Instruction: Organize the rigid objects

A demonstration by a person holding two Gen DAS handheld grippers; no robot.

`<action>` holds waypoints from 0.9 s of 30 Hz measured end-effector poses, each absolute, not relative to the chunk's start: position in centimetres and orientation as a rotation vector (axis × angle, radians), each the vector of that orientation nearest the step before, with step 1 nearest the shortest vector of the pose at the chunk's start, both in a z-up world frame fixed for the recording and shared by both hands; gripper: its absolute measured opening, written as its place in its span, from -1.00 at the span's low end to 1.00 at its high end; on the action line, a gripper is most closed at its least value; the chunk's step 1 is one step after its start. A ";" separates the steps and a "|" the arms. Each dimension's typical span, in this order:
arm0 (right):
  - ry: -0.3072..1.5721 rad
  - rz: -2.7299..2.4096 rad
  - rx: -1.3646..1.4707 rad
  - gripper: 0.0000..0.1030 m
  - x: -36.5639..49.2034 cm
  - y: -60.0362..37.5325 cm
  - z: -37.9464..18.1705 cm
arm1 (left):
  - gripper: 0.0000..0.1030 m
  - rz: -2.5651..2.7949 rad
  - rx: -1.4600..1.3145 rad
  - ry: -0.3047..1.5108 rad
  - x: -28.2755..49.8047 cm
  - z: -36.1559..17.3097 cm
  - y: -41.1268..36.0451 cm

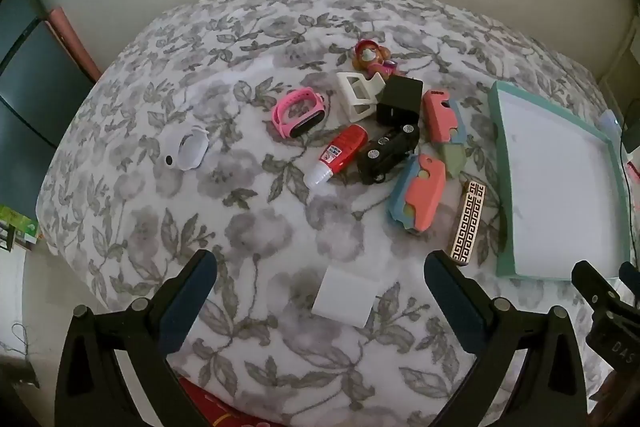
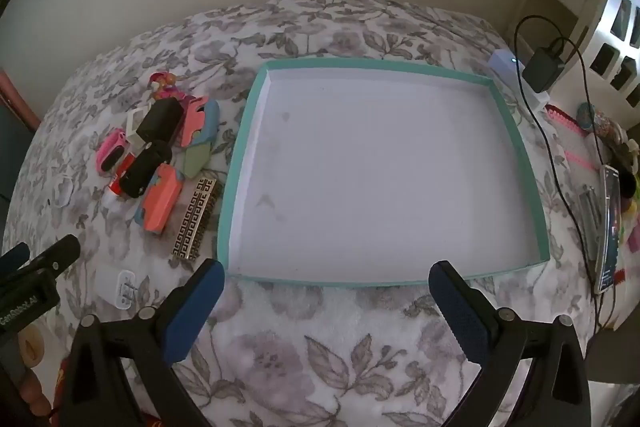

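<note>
A pile of small rigid objects lies on the floral bedspread: a pink watch [image 1: 300, 111], a red tube [image 1: 340, 155], a black toy car [image 1: 390, 154], a black box [image 1: 400, 99], a white holder [image 1: 356, 95], pink-and-blue pieces [image 1: 418, 198], a gold patterned bar [image 1: 468, 223], a toy figure [image 1: 374, 57], a white case [image 1: 188, 147] and a white plug block [image 1: 347, 297]. A teal-rimmed tray [image 2: 532, 163] stands empty to their right. My left gripper [image 1: 320, 267] is open above the white plug block. My right gripper [image 2: 326, 277] is open at the tray's near rim.
The pile also shows in the right wrist view [image 2: 160, 155]. A charger and black cable [image 2: 544, 67] and a phone [image 2: 610, 227] lie right of the tray. The bed's edge drops off at the left [image 1: 44, 227].
</note>
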State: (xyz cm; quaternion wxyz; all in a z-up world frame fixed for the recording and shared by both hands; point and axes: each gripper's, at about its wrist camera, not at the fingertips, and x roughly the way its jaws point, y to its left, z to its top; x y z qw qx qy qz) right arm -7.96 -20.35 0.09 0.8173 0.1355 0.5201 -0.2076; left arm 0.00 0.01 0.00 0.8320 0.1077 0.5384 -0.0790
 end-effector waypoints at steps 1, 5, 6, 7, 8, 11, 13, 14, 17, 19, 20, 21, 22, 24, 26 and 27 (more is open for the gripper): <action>1.109 -0.443 0.289 1.00 -7.9 -20.3 0.1 | 1.00 -0.168 0.230 1.140 0.0 0.0 0.0; 1.108 -0.439 0.286 1.00 -7.9 -20.2 0.1 | 1.00 -0.176 0.232 1.139 -0.4 -0.5 -0.5; 1.108 -0.439 0.284 1.00 -7.9 -20.2 0.1 | 1.00 -0.178 0.233 1.137 -0.5 -0.4 -0.5; 1.108 -0.438 0.283 1.00 -7.9 -20.2 0.1 | 1.00 -0.179 0.235 1.137 -0.6 -0.4 -0.5; 1.108 -0.437 0.282 1.00 -7.9 -20.2 0.1 | 1.00 -0.177 0.233 1.141 -0.5 -0.3 -0.4; 1.109 -0.435 0.280 1.00 -8.1 -19.9 -0.1 | 1.00 -0.179 0.231 1.147 -0.6 -0.2 -0.3; 1.112 -0.434 0.278 1.00 -7.9 -20.1 0.0 | 1.00 -0.180 0.233 1.158 -0.2 -0.2 -0.2; 1.112 -0.433 0.278 1.00 -7.9 -20.2 -0.1 | 1.00 -0.179 0.233 1.160 -0.2 -0.2 -0.2; 1.112 -0.434 0.272 1.00 -7.9 -20.1 0.2 | 1.00 -0.176 0.232 1.163 -0.1 -0.2 -0.1; 1.112 -0.434 0.273 1.00 -7.9 -20.1 0.2 | 1.00 -0.173 0.236 1.164 0.0 -0.3 -0.1; 1.112 -0.435 0.273 1.00 -7.8 -20.0 0.1 | 1.00 -0.172 0.238 1.165 0.0 -0.3 -0.1; 1.112 -0.435 0.273 1.00 -7.8 -20.0 0.2 | 1.00 -0.171 0.240 1.166 0.0 -0.3 -0.1; 1.112 -0.435 0.273 1.00 -7.8 -20.0 0.2 | 1.00 -0.171 0.243 1.167 0.0 -0.3 -0.1; 1.111 -0.436 0.273 1.00 -7.8 -20.0 0.2 | 1.00 -0.170 0.246 1.167 0.0 -0.3 -0.1; 1.111 -0.435 0.272 1.00 -7.8 -20.0 0.2 | 1.00 -0.169 0.244 1.167 0.0 -0.4 -0.1; 1.112 -0.436 0.273 1.00 -7.8 -20.0 0.2 | 1.00 -0.169 0.244 1.166 0.0 -0.4 -0.1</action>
